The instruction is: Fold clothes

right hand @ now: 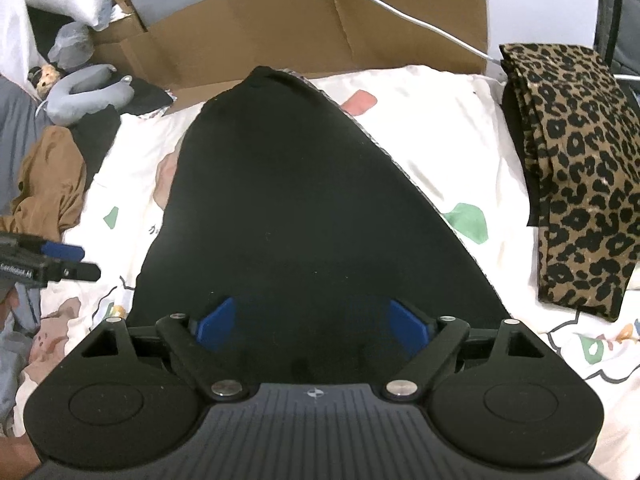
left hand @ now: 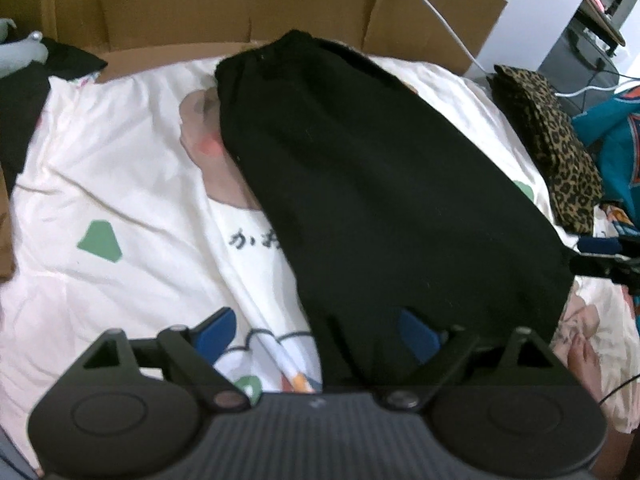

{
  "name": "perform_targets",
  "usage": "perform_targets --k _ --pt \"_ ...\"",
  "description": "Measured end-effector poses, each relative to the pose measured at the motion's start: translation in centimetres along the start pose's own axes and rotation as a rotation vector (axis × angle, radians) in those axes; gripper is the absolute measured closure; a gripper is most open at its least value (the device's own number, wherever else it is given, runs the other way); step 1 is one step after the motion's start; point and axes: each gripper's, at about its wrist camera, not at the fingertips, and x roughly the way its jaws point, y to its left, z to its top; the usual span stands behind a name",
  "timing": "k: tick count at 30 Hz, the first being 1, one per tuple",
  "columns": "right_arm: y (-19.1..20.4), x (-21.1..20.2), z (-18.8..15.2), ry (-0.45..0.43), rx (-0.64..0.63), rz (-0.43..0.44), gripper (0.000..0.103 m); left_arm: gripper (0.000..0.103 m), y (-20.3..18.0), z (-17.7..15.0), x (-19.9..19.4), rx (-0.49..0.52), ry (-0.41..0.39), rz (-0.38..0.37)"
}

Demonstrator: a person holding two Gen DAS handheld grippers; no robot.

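A black garment point(left hand: 380, 184) lies folded in a long strip on a white printed bedsheet point(left hand: 120, 168). My left gripper point(left hand: 316, 330) is open over the strip's near left corner; one blue pad hangs above the sheet and the other above black cloth, neither pressing on it. In the right wrist view the same black garment point(right hand: 304, 200) fills the middle. My right gripper point(right hand: 312, 324) stands open above its near edge, pads wide apart with only flat cloth below. The left gripper point(right hand: 60, 260) shows at that view's left edge, and the right gripper point(left hand: 600, 258) at the left wrist view's right edge.
A folded leopard-print cloth point(right hand: 580, 176) lies on the sheet to the right. A flattened cardboard box point(right hand: 320, 16) with a white cable point(right hand: 400, 12) across it stands behind. A brown garment point(right hand: 52, 184), a grey neck pillow point(right hand: 92, 92) and a teal garment point(left hand: 616, 148) lie at the sides.
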Motion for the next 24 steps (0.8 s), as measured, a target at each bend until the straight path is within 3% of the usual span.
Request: perform_targets --k 9,15,19,24 --pt "2.8 0.7 0.0 0.04 -0.098 0.057 0.015 0.017 0.1 -1.0 1.5 0.048 0.032 -0.025" --pt "5.1 1.7 -0.8 0.084 -0.168 0.111 0.016 0.037 0.0 -2.5 2.5 0.123 0.063 -0.041" --pt "6.4 2.5 -1.6 0.127 -0.206 0.136 0.021 0.062 -0.6 -3.4 3.4 0.233 0.101 0.003" --pt "7.9 3.3 -3.4 0.2 -0.249 0.177 0.028 0.063 -0.7 -4.1 3.9 0.239 0.109 -0.041"
